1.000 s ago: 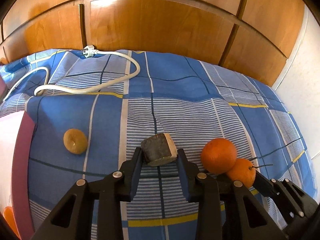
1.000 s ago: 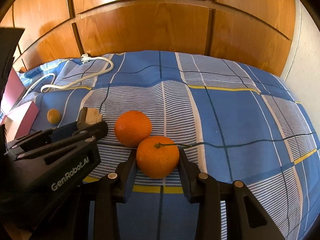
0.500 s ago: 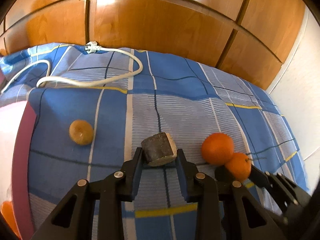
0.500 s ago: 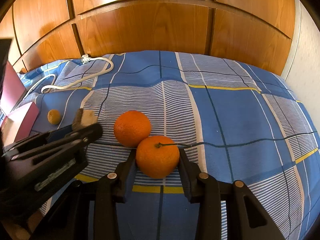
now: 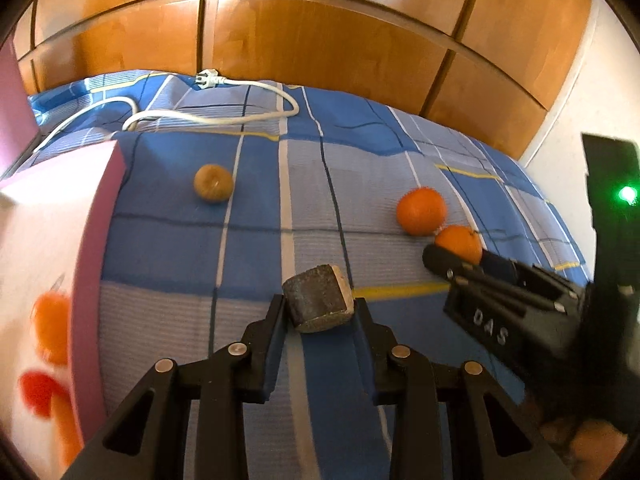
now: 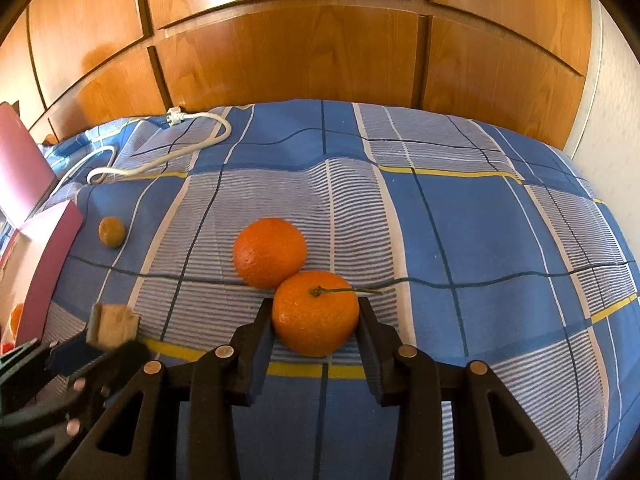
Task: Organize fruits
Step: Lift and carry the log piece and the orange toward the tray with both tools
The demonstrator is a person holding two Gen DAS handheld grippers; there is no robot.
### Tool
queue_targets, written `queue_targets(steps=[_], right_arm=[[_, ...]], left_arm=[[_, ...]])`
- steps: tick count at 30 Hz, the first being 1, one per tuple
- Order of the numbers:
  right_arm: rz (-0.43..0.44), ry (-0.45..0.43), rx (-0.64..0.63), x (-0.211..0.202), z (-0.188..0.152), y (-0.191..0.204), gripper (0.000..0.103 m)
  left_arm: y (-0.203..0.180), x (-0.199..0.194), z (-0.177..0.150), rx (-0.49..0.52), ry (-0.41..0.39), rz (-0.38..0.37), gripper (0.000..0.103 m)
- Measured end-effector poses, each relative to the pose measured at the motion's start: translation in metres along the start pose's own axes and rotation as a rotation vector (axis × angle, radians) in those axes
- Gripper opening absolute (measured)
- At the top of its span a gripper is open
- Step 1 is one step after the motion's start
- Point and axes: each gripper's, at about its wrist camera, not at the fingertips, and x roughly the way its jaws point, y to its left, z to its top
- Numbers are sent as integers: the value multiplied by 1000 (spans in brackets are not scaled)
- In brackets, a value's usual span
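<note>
My left gripper (image 5: 319,309) is shut on a brown cut chunk of fruit (image 5: 318,298) and holds it above the blue checked bedspread (image 5: 256,240), near the pink box (image 5: 96,248) at the left. My right gripper (image 6: 316,312) is shut on a stemmed orange (image 6: 315,313) that rests on the bedspread (image 6: 480,220), touching a second orange (image 6: 270,253). Both oranges also show in the left wrist view, the second orange (image 5: 421,212) behind the stemmed orange (image 5: 459,243). A small brown fruit (image 5: 213,183) lies near the box; it also shows in the right wrist view (image 6: 111,231).
A white power cable (image 5: 208,118) with a plug lies at the far side of the bed. Wooden wardrobe doors (image 5: 320,48) stand behind it. The pink box (image 6: 48,256) holds blurred orange and red items (image 5: 48,328). A white wall (image 6: 616,100) is at the right.
My left gripper has lifted and moved back and left with the brown chunk, nearer the pink box. The right gripper has stayed on the stemmed orange.
</note>
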Motion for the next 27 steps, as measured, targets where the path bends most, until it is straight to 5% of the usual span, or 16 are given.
queue_targets(steps=[27], right_arm=[[23, 12, -68, -60, -73, 33, 39]], left_arm=[[0, -55, -63, 71, -3, 25, 32]])
